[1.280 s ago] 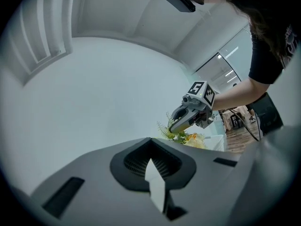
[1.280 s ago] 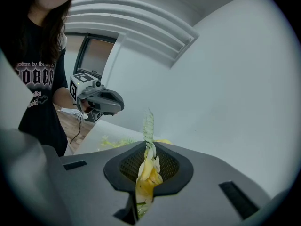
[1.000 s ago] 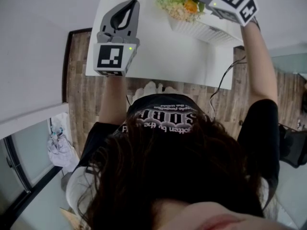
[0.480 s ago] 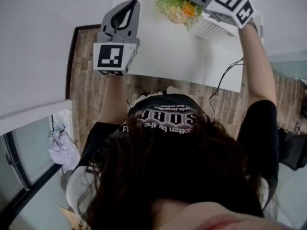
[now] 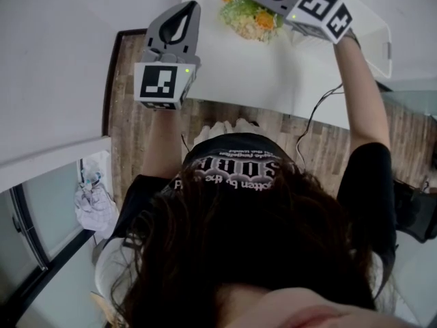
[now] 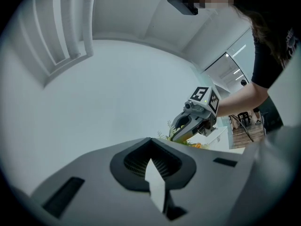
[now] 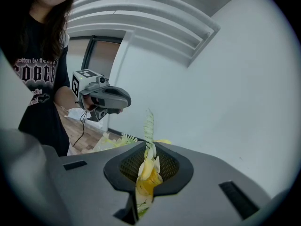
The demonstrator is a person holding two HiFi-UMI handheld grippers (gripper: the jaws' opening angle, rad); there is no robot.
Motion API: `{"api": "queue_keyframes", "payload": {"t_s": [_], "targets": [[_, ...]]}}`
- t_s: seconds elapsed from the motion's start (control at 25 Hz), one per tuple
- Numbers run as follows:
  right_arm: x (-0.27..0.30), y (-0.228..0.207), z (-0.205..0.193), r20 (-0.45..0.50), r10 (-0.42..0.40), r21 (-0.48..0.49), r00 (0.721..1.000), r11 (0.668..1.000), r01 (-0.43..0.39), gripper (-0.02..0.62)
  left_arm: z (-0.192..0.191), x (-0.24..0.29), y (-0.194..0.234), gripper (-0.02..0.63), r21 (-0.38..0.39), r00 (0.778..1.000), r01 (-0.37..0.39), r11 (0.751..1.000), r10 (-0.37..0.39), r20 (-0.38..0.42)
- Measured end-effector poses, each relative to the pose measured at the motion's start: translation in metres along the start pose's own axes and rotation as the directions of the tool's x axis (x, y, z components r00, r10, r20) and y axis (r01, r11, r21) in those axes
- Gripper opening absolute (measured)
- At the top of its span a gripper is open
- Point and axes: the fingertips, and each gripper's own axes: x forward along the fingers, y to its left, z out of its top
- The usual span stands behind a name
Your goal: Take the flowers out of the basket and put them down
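The right gripper is clamped on a bunch of yellow, orange and green flowers, holding them over the far part of the white table. The left gripper hangs by the table's left edge, its jaws together with nothing between them.

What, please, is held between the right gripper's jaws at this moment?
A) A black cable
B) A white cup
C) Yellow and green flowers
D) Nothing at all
C: in the right gripper view, the right gripper has its jaws closed on the flowers, with yellow petals and a green sprig sticking out.
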Motion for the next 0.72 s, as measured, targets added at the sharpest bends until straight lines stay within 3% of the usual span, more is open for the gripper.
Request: {"api": "queue_keyframes", "payload": {"t_s": [0.28, 0.72], "targets": [[0.066, 0.035, 0.000, -0.021, 0.034, 0.040, 0.999, 0.999, -0.033, 0.040, -0.022, -0.039, 0.045, -0.002, -0.013, 1.000, -0.007, 1.000, 0.007, -0.019], [0.101, 0.070, -0.055, -0.100, 0.033, 0.135, 0.994, 0.991, -0.019, 0.041, -0.036, -0.048, 0.040, -0.001, -0.041, 0.999, 0.045, 0.998, -0.046, -0.019]]}}
